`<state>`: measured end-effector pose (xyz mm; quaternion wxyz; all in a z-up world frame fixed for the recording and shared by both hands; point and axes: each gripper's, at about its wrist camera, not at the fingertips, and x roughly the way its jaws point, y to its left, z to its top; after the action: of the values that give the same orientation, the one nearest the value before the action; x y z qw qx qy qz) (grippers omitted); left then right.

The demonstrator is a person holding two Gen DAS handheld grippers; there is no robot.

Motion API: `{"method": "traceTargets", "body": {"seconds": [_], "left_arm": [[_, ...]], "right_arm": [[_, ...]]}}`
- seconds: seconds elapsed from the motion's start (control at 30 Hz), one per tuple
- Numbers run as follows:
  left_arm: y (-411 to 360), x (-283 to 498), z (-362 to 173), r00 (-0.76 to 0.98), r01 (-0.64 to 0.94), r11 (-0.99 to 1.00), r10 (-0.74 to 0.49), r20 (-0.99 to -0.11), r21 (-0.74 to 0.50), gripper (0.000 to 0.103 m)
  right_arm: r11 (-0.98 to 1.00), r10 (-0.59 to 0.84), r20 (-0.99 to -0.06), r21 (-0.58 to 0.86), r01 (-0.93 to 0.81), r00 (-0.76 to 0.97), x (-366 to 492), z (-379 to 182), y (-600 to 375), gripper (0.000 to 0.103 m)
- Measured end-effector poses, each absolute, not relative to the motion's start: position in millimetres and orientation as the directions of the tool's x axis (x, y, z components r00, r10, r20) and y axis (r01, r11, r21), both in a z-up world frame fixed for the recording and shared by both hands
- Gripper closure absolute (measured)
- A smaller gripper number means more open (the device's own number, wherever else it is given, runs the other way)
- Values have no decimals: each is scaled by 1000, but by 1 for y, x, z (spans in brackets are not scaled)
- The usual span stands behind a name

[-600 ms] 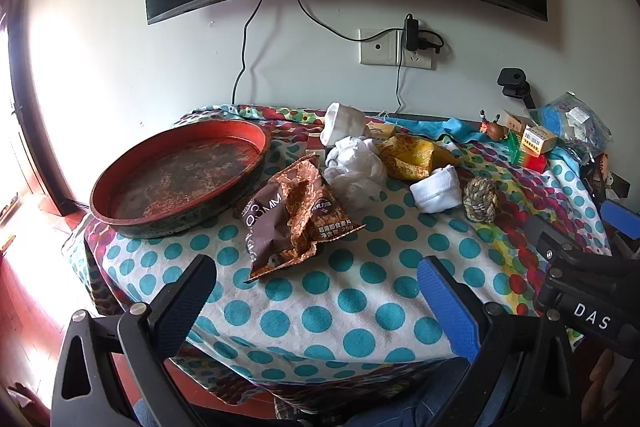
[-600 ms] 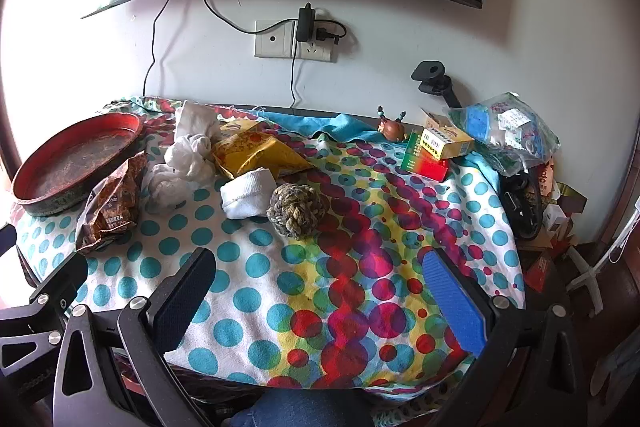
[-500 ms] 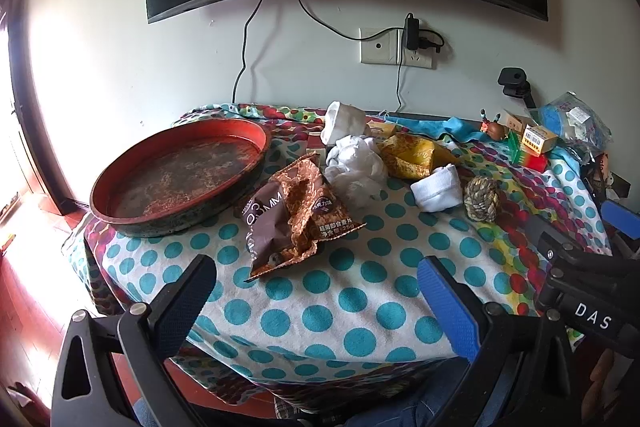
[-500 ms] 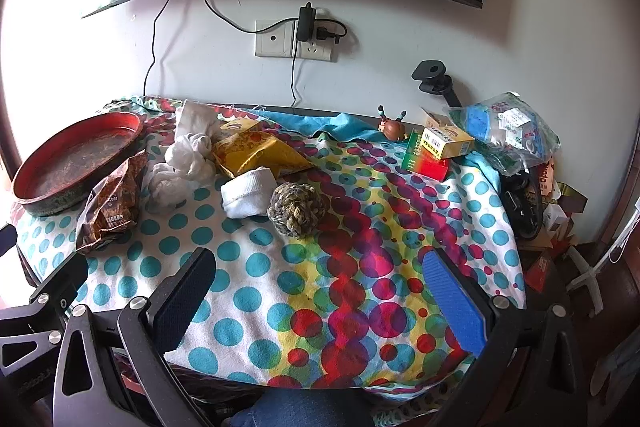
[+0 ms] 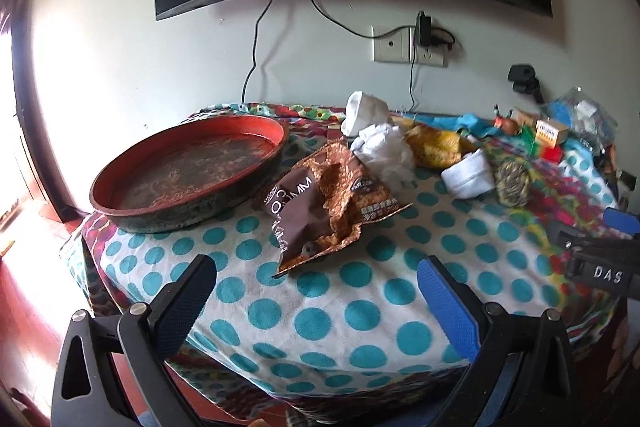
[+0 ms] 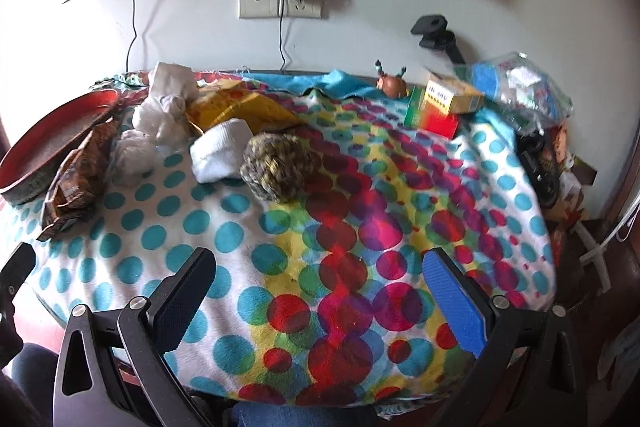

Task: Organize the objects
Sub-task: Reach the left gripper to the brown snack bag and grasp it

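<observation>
Both the left tongs [image 5: 316, 303] and the right tongs [image 6: 320, 303] are wide open and hold nothing, while the brown snack bag [image 5: 320, 211] lies beside the red tray [image 5: 192, 171] on the spotty bench [image 5: 360, 307].

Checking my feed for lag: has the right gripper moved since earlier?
Yes. The right gripper moved forward: the woven rope ball sits larger against the jaws.

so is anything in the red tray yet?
No, in the left wrist view the red tray holds no objects, only its stained floor; the brown snack bag lies on the cloth beside it.
</observation>
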<state>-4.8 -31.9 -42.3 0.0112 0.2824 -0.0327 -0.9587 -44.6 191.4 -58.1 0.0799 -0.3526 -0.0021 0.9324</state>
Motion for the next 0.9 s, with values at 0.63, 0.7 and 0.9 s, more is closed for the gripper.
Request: {"method": "traceTargets", "body": {"seconds": [0.63, 0.7, 0.9], "left_arm": [[-16, -91, -67, -798, -1, -994, -64, -600, 108, 0], [-17, -99, -70, -786, 1, -995, -61, -615, 98, 0], [-20, -109, -74, -777, 13, -997, -60, -627, 80, 1]], "right_arm": [[-983, 62, -690, 81, -162, -721, -71, -84, 237, 0], [-986, 64, -690, 69, -153, -721, -72, -86, 236, 0], [-988, 70, -690, 54, -148, -720, -72, -87, 233, 0]]}}
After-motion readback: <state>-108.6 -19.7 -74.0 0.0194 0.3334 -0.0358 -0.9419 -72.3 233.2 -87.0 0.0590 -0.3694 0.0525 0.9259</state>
